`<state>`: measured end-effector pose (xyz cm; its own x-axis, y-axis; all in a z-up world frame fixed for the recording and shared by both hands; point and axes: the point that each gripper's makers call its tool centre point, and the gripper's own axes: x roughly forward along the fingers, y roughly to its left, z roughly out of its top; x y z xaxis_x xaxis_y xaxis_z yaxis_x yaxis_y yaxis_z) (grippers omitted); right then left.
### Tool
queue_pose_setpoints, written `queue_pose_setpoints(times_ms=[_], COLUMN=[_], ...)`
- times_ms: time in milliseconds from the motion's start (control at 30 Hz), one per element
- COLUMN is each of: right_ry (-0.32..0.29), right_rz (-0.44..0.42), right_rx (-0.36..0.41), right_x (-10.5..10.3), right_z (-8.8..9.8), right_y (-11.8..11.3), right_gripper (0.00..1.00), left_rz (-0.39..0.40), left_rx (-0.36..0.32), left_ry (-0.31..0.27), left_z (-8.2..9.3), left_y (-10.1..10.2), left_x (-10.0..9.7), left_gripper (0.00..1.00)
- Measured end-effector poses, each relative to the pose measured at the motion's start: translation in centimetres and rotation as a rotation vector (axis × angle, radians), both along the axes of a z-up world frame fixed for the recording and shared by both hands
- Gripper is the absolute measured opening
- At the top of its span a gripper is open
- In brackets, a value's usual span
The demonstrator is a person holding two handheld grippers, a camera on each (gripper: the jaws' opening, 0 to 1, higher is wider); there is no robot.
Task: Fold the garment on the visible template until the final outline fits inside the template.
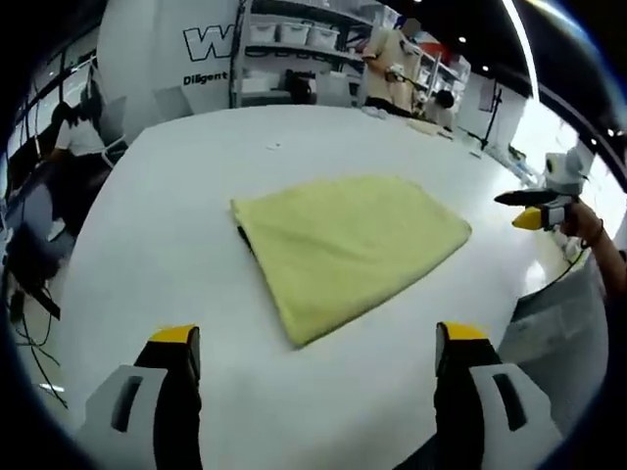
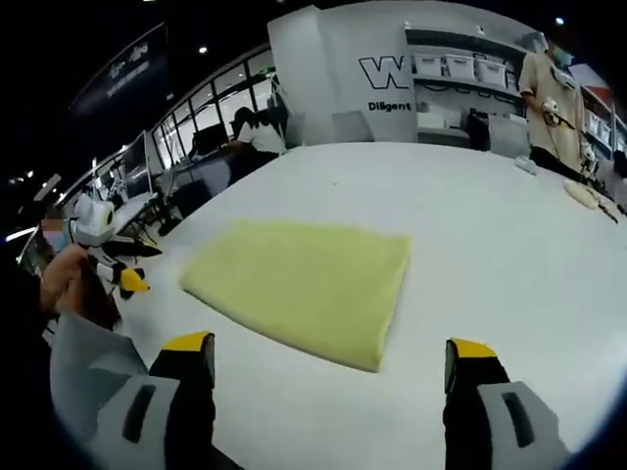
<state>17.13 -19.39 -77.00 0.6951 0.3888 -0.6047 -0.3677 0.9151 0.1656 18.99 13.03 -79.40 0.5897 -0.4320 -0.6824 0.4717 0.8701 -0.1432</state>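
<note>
Both your left gripper [image 1: 317,357] and right gripper [image 2: 331,370] hang jaws apart off the folded yellow garment [image 1: 348,245], so check its edges sit square

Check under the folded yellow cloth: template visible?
The yellow cloth lies on the white table. A thin dark strip shows along one edge; anything else beneath is covered.
</note>
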Motion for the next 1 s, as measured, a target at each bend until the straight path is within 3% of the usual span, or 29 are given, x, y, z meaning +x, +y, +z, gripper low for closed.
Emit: queue_pose_setpoints(times_ms=[133, 400, 533, 700, 1000], right_ry=[-0.011, -0.025, -0.026, -0.025, -0.028], right_rz=[0.015, 0.028, 0.033, 0.033, 0.050], right_rx=[-0.005, -0.013, -0.023, -0.028, -0.038], right_x=[-1.2, -2.7, -3.3, -3.8, -3.7], right_z=[1.0, 1.8, 1.8, 1.9, 1.9], right_y=[0.4, 0.7, 0.6, 0.6, 0.8], right_gripper=[0.99, 0.99, 0.99, 0.99, 0.99], left_rz=[0.008, 0.006, -0.012, 0.014, -0.007], left_rx=[-0.007, 0.006, 0.044, 0.033, 0.054], left_ry=[-0.020, -0.002, -0.007, -0.017, -0.014], left_z=[1.2, 1.1, 1.3, 1.7, 1.7], left_y=[-0.4, -0.5, -0.4, 0.1, -0.5], left_x=[-1.1, -2.9, -3.7, -3.9, -5.1], left_gripper=[0.99, 0.99, 0.99, 0.99, 0.99])
